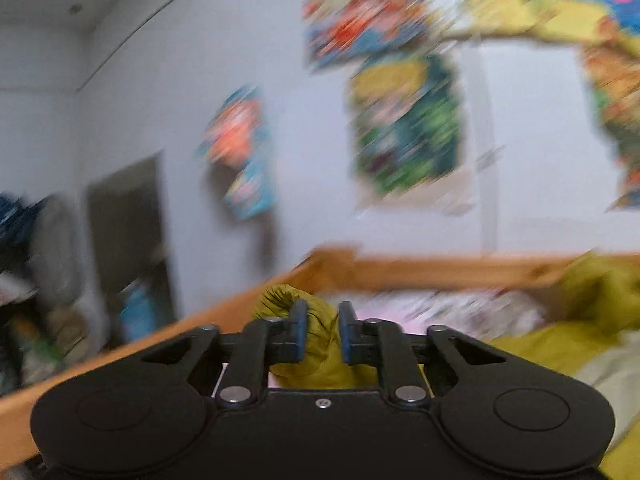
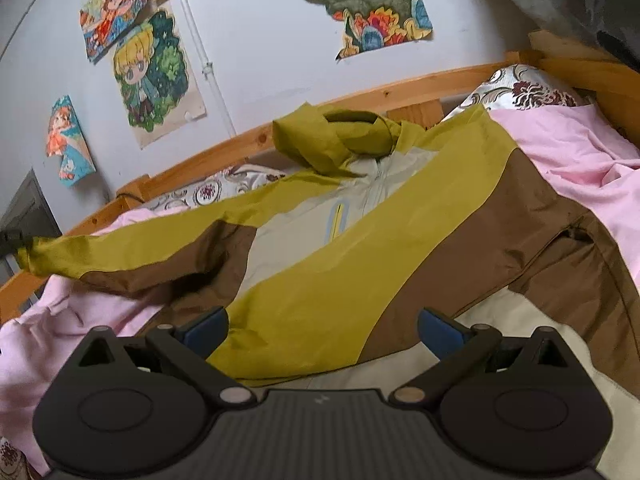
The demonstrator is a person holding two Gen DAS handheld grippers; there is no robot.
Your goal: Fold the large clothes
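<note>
Through my left wrist camera, badly smeared, my left gripper (image 1: 322,334) pinches the mustard cuff of the jacket's sleeve (image 1: 298,308), the blue pads (image 1: 301,332) pressed into the fabric from either side. The wooden bed rail (image 1: 420,270) runs from 9 to 3 o'clock behind it, and more of the yellow cloth heaps up at 3 o'clock.

Through my right wrist camera, my right gripper (image 2: 322,334) hangs spread wide with nothing between the jaws, above the jacket (image 2: 360,248), which lies face-up and open on the pink sheet (image 2: 568,152). Its hood (image 2: 352,136) points to 12 o'clock by the rail; one sleeve stretches off to 9 o'clock, its cuff lifted off the sheet at the picture's edge.

My worry is that I hold only a bunched cuff. Slick shell fabric could slide out if I pull fast, and dragging the sleeve across may tow the unpinned body and wrinkle it, since my right tool holds nothing down.
</note>
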